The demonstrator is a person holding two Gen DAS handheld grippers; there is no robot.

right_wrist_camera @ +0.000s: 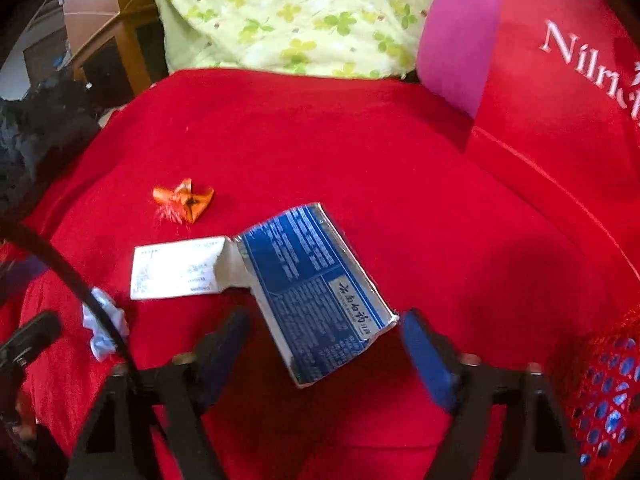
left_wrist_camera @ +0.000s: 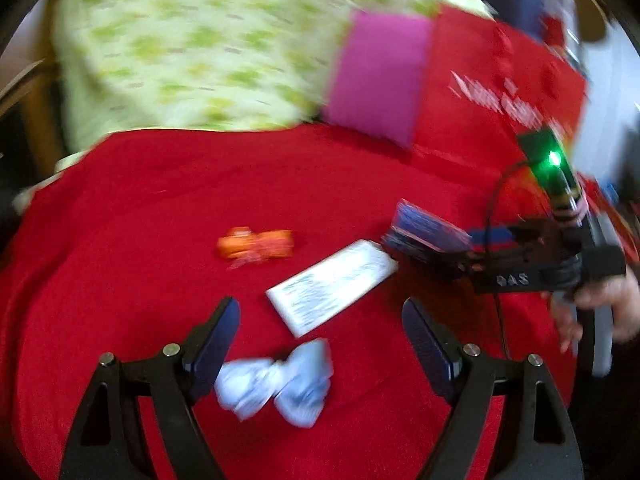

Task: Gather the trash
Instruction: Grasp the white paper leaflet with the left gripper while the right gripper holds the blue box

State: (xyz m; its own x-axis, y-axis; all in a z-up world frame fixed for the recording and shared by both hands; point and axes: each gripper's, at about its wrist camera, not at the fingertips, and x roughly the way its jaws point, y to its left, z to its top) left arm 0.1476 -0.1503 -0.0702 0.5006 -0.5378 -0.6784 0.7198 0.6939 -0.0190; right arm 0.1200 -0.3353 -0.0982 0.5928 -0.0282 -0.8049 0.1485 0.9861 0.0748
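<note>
Through the left wrist camera we see our left gripper (left_wrist_camera: 320, 336) with its jaws spread wide and holding nothing, hanging over a red blanket (left_wrist_camera: 160, 208). A crumpled white tissue (left_wrist_camera: 276, 380) lies low between the fingers, closer to the left one. Just beyond it rests a white paper slip (left_wrist_camera: 332, 286), its long axis running from lower left to upper right. Farther out and to the left sits an orange wrapper (left_wrist_camera: 256, 245), stretched roughly left to right. At the right, our right gripper (left_wrist_camera: 452, 258) reaches in from the side toward a blue box (left_wrist_camera: 428, 232) that touches the slip's far end; from this blurred view we cannot tell how its jaws stand. Behind are a green-patterned quilt (left_wrist_camera: 192, 48), a pink cushion (left_wrist_camera: 380, 76) and a red bag (left_wrist_camera: 504, 92).

Through the right wrist camera, the right gripper (right_wrist_camera: 324, 344) has its jaws released and wide, and the blue box (right_wrist_camera: 312, 292) lies between them, untouched by either pad. Its long axis runs from upper left to lower right, the near corner pointing toward the right finger. The white paper slip (right_wrist_camera: 176, 268) lies just left of it, lengthwise left to right, touching the box's open flap. The orange wrapper (right_wrist_camera: 184, 200) sits beyond the slip, apart from it. The tissue (right_wrist_camera: 102, 328) shows at the left, partly behind a black cable (right_wrist_camera: 60, 264). A red mesh basket (right_wrist_camera: 604, 392) appears at the lower right edge.
</note>
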